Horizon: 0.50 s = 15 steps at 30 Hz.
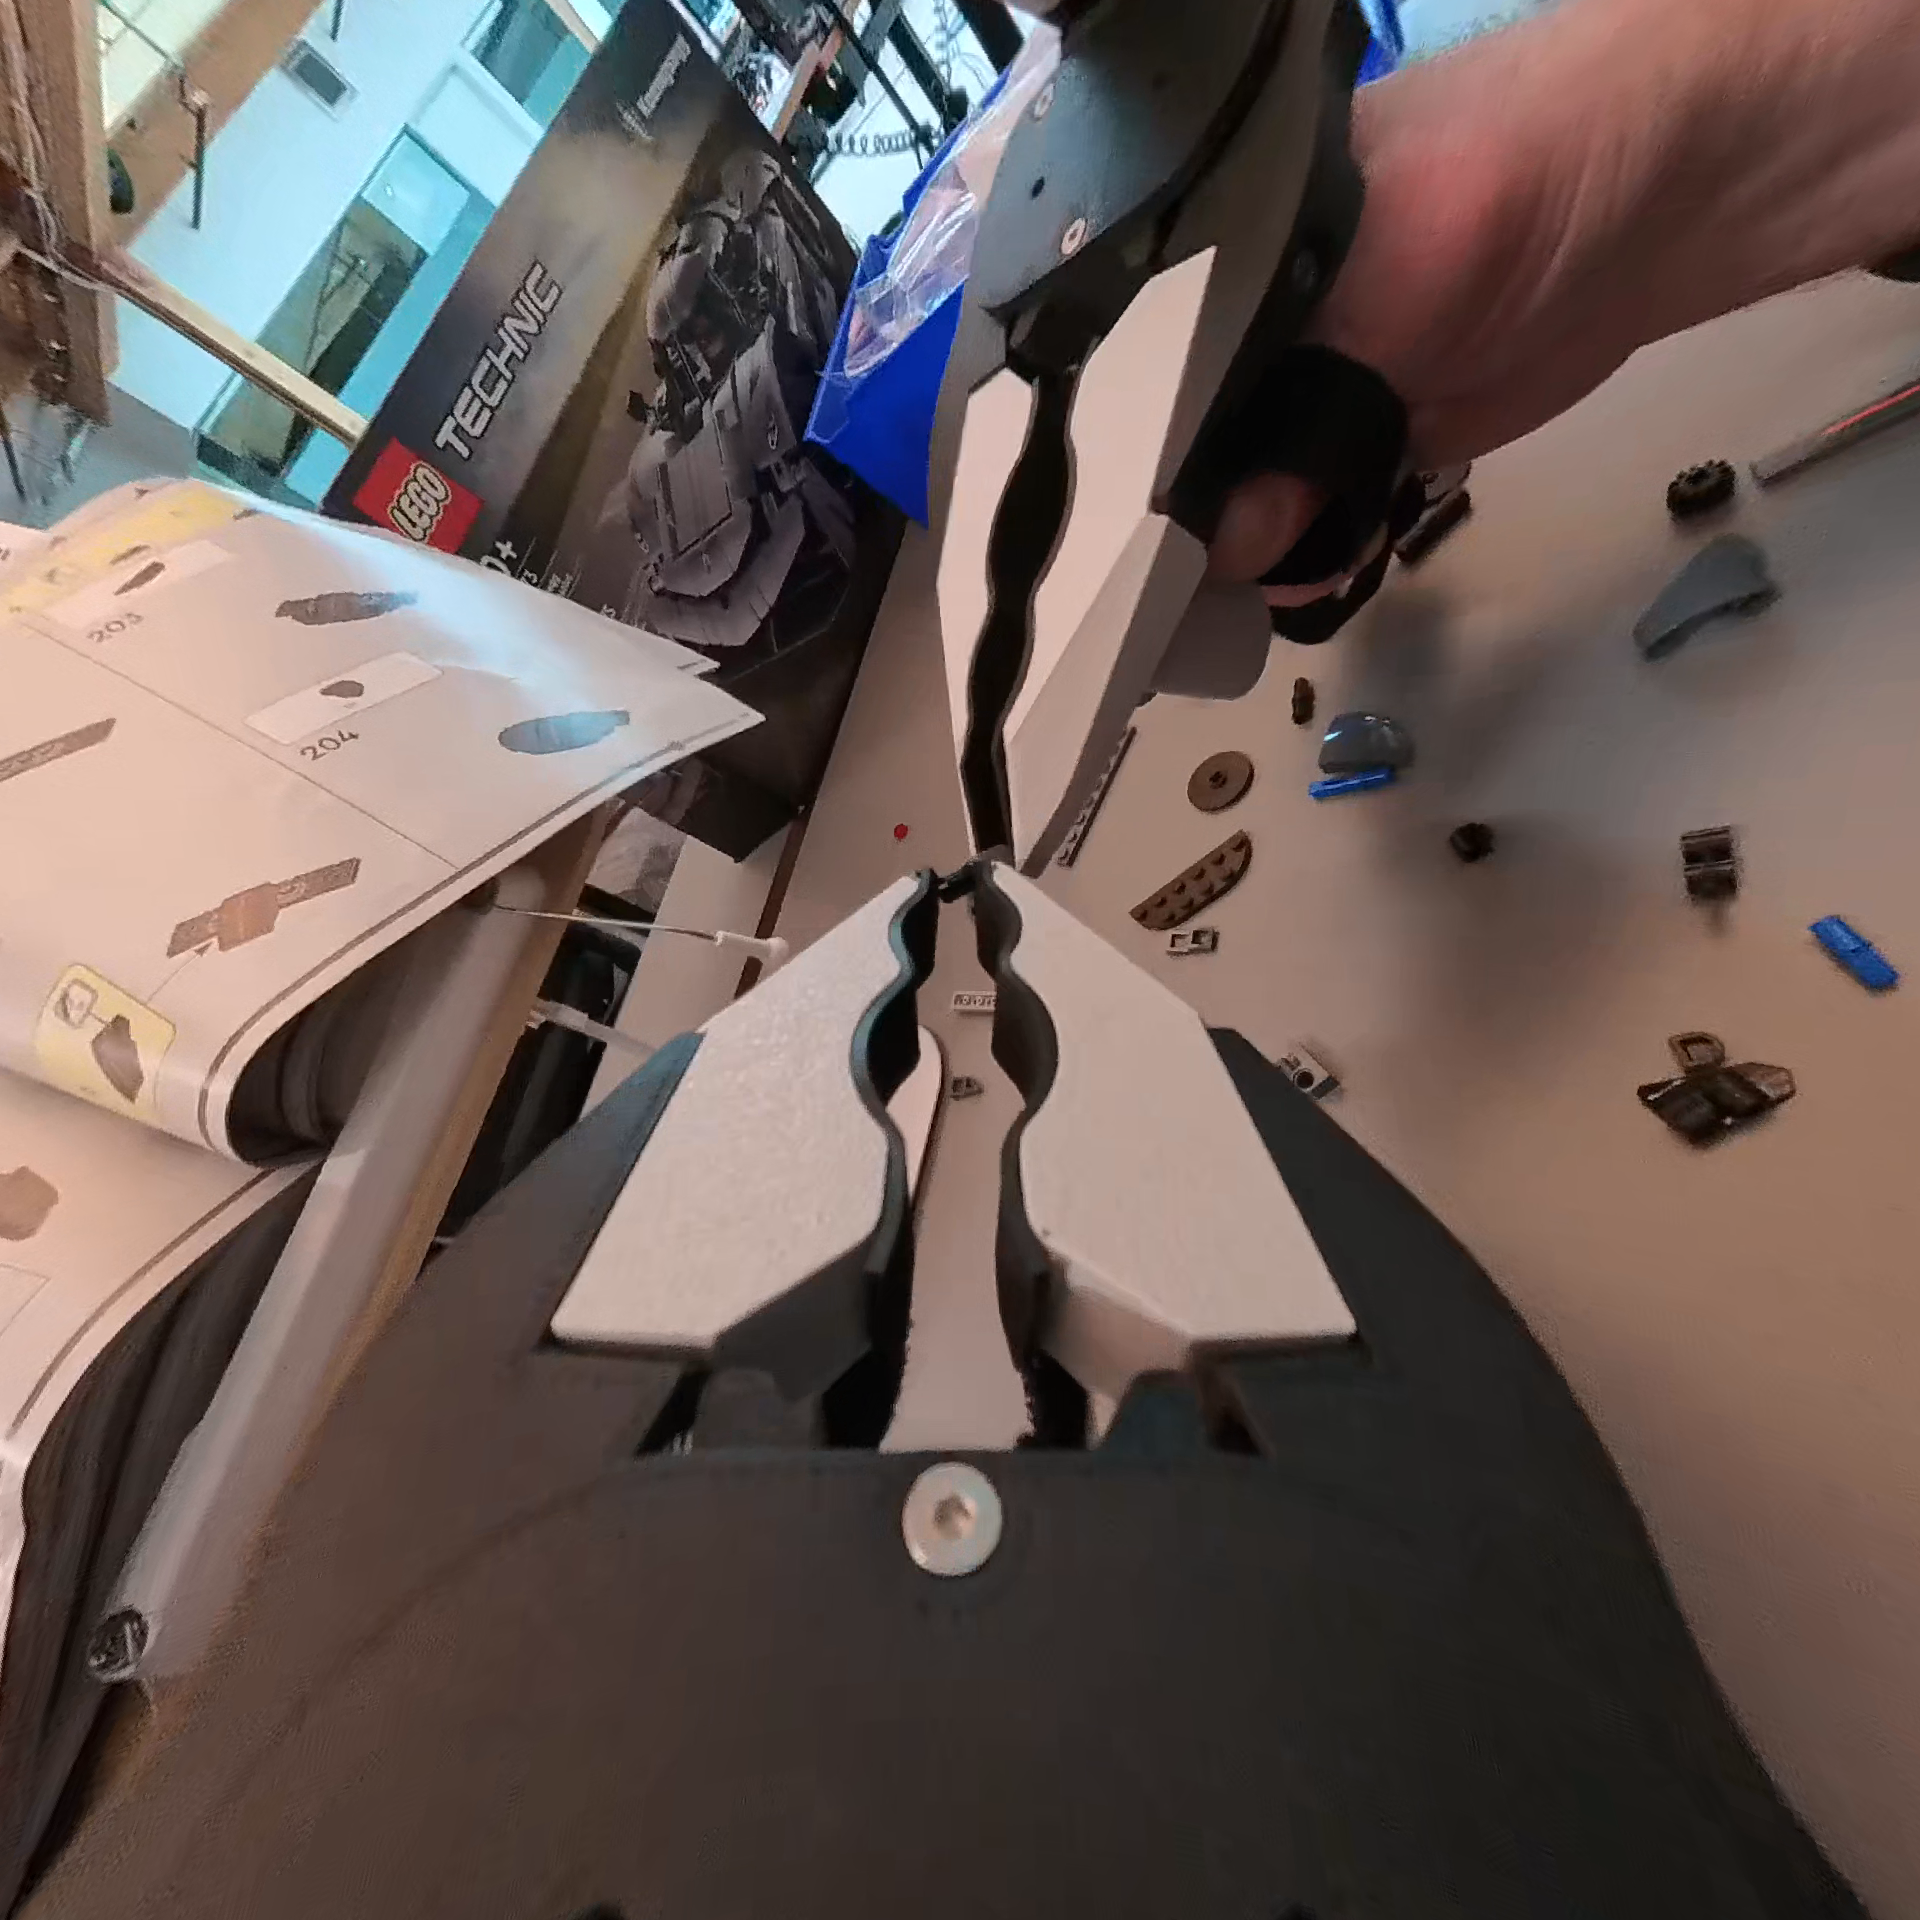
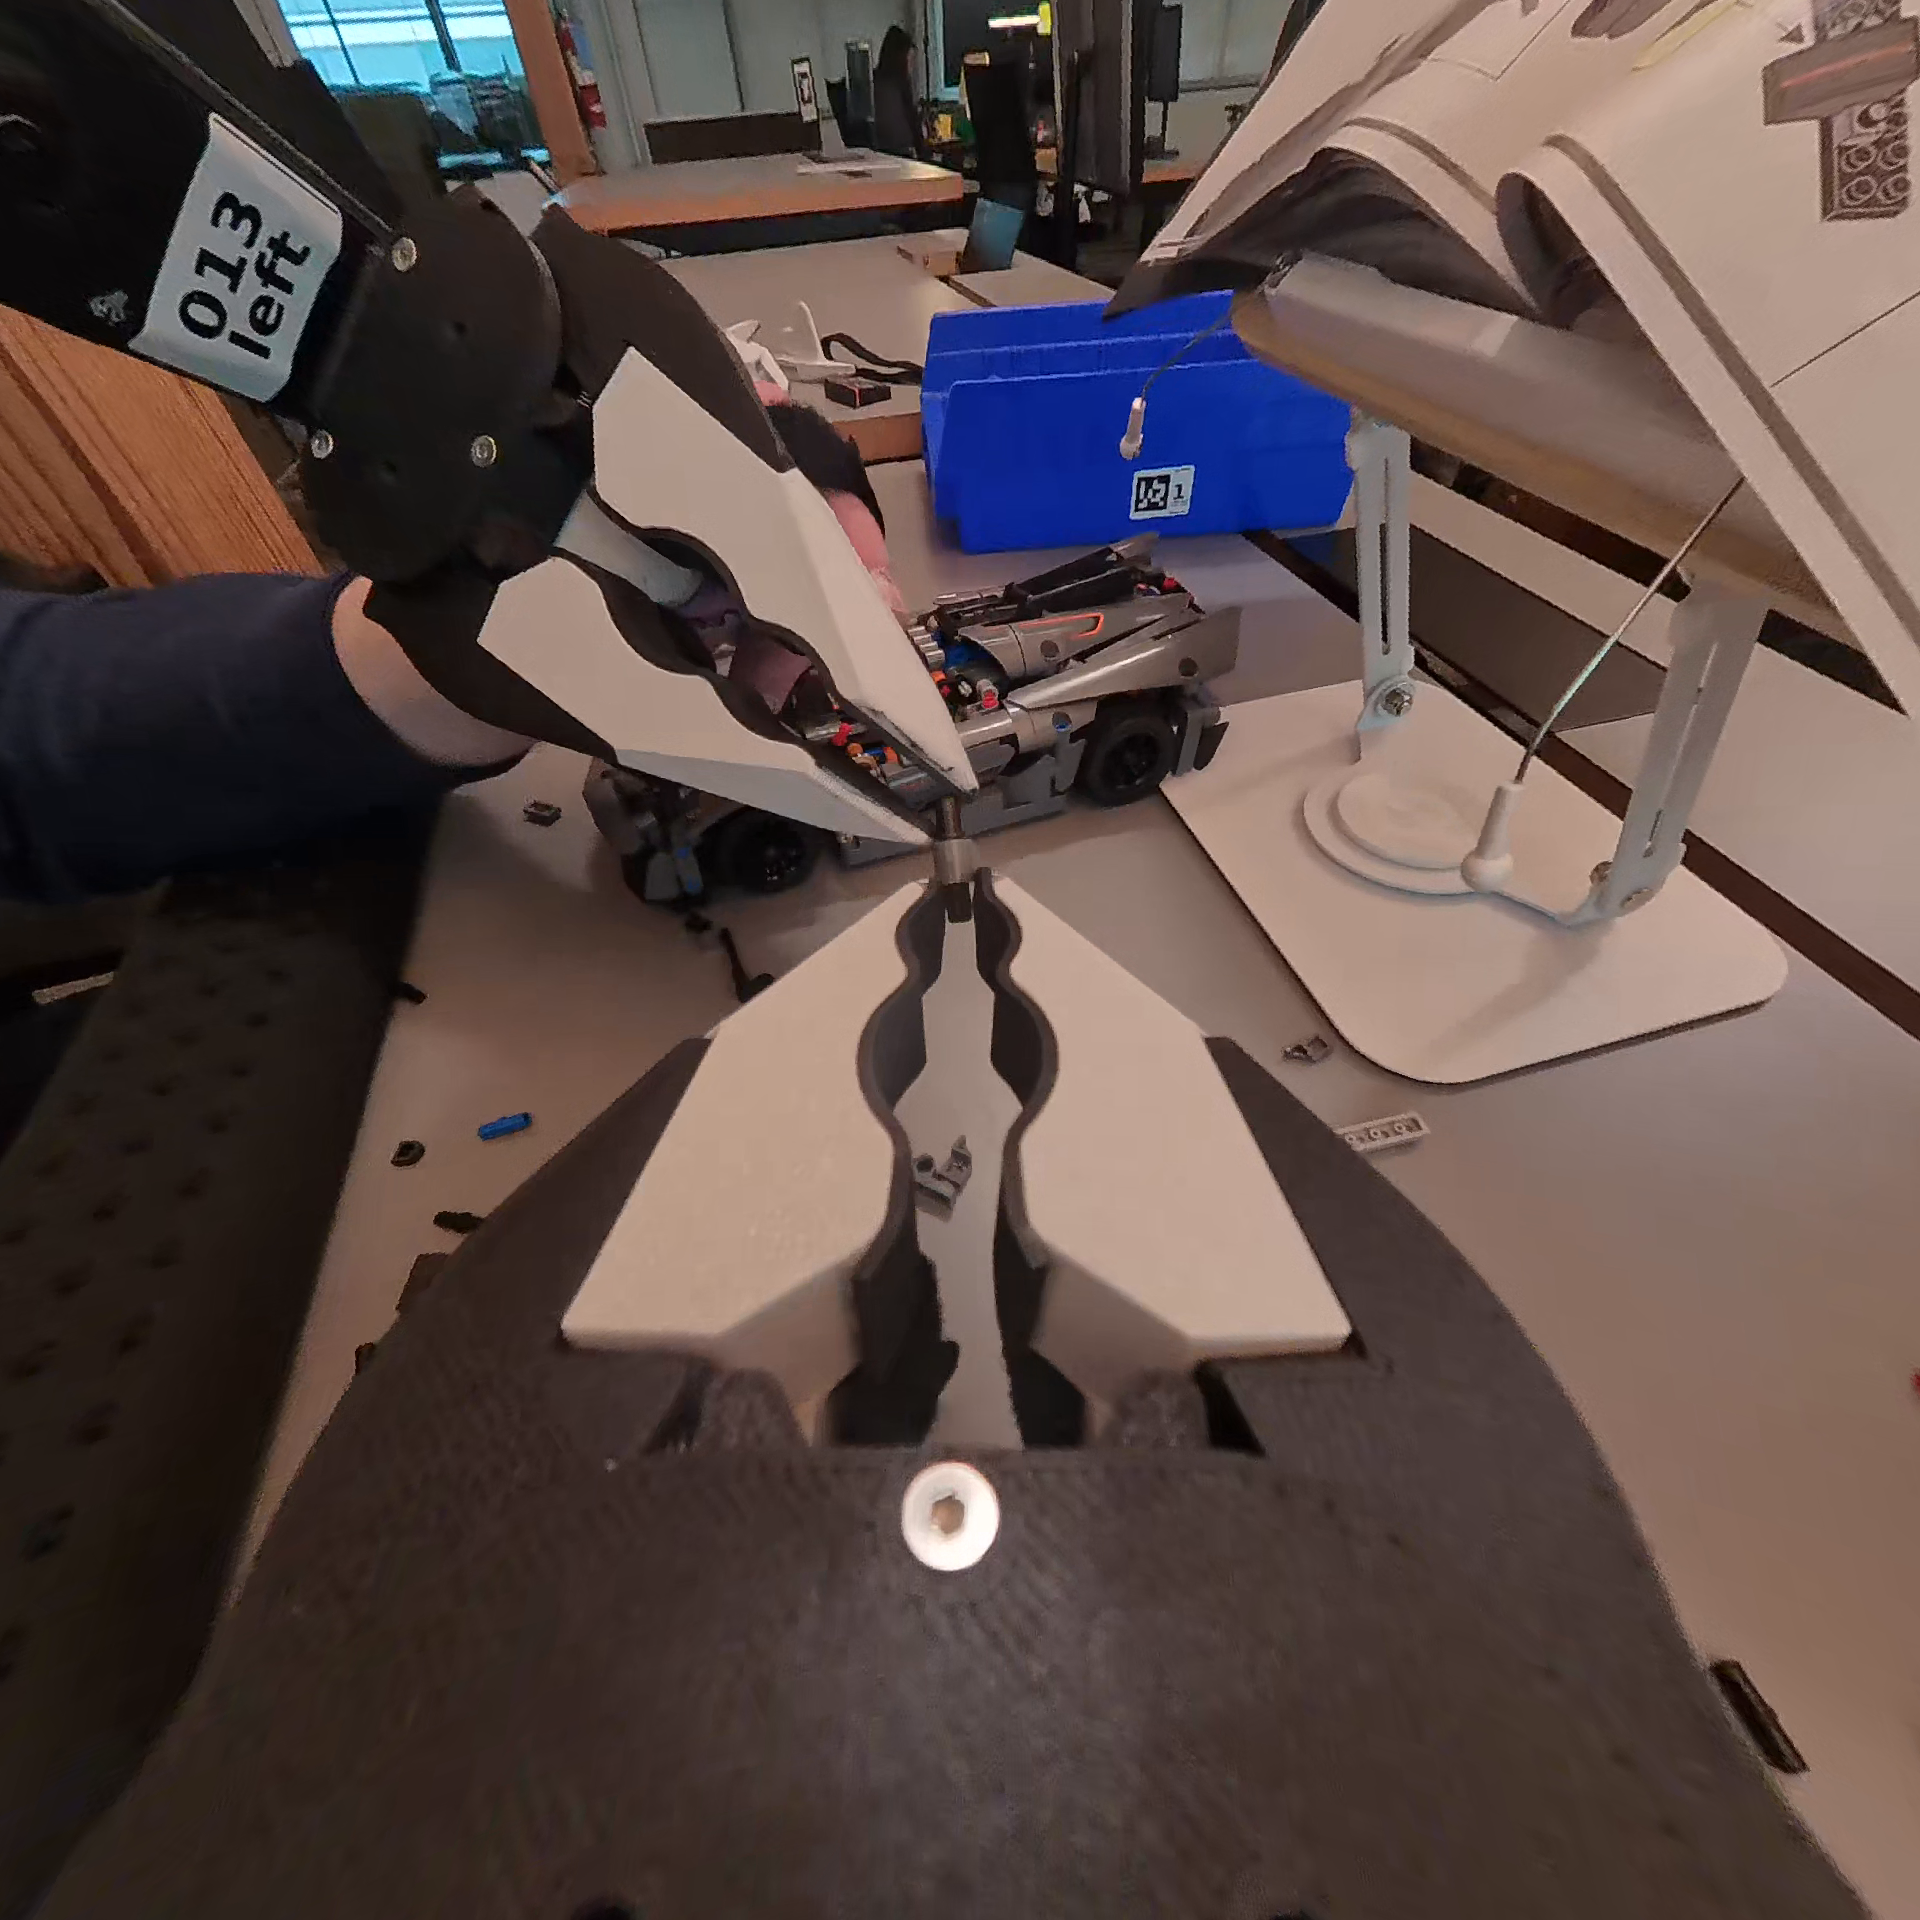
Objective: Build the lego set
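both tongs meet tip to tip above the tabletop (image 2: 1558, 1299). right tongs (image 2: 957, 902) clamped on a small grey bush (image 2: 953, 860), left tongs (image 2: 948, 808) clamped on a dark pin entering it. step: mating the two. next: push straight in. half-built car (image 2: 1039, 707) sits just behind.

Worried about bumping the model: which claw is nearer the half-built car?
Left. The left claw crosses right in front of the car, overlapping it; the right claw points at it from the near side, both tips pinching a small pin.
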{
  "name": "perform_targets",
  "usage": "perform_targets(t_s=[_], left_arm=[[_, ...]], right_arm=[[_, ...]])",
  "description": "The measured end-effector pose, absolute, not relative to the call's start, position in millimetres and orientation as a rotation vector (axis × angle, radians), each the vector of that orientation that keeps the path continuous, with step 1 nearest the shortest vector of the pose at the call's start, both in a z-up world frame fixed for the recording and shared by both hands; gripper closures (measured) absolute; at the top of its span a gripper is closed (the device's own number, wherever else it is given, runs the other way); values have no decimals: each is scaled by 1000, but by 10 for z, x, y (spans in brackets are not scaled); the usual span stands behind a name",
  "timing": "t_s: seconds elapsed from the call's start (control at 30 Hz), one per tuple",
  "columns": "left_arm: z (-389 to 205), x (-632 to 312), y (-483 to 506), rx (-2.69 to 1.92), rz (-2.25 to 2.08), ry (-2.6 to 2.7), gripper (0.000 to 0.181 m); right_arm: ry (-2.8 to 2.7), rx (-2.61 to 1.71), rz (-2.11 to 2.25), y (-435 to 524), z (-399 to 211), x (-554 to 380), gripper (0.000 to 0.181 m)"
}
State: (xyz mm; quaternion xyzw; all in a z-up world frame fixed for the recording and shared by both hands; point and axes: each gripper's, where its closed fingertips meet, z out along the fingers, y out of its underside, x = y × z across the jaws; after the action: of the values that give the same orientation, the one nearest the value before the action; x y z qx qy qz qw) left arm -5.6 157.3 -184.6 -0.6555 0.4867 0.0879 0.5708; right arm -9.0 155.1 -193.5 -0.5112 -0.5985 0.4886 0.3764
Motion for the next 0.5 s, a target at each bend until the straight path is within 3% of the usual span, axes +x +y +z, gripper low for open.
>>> perform_targets(t_s=[0.5], left_arm=[[-1954, -72, 1512, -1633, 91, 1175, 177]], right_arm=[[-1595, -1293, 1213, 1496, -2009, -77, 178]])
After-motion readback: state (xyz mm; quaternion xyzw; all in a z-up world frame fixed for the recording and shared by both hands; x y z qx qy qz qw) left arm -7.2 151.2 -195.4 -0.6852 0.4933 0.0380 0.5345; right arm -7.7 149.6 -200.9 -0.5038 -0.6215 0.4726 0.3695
